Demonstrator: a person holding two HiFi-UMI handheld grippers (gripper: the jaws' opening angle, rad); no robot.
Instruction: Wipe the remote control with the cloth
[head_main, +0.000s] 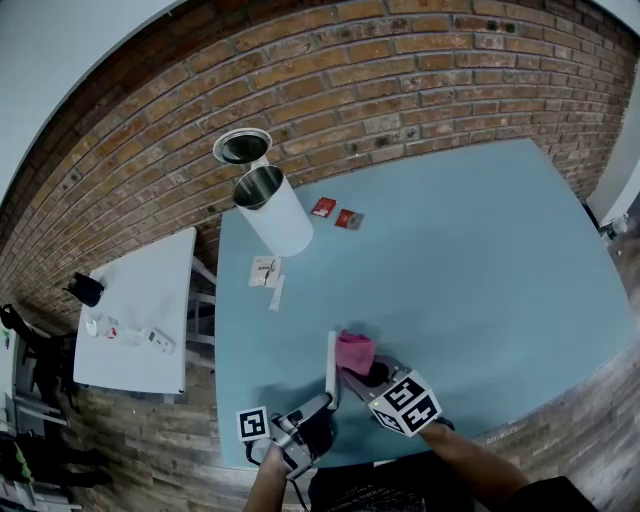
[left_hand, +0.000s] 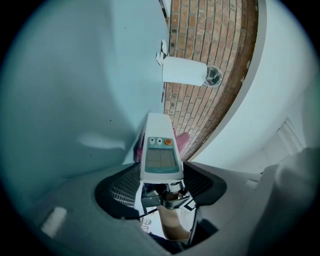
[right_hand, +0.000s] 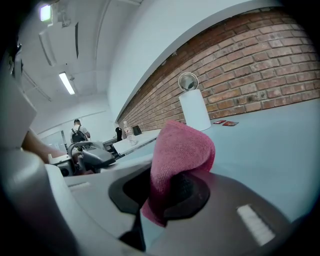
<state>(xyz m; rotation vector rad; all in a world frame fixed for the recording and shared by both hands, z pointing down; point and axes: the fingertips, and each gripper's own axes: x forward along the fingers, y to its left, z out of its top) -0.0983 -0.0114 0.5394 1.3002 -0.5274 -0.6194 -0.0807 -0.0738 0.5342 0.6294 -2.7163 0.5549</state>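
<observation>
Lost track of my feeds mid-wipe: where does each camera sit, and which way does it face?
Head view: on the person's head, steeply down at the blue table; left tongs, right tongs and forearms show.
Left gripper view: rides the left tongs, looking along them at the clamped remote.
Right gripper view: rides the right tongs, looking along them at the gripped cloth.
Shared: all show the white cylinder.

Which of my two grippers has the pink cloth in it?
The right gripper: its jaws pinch the folded pink cloth. The left gripper instead clamps the white remote control.
</observation>
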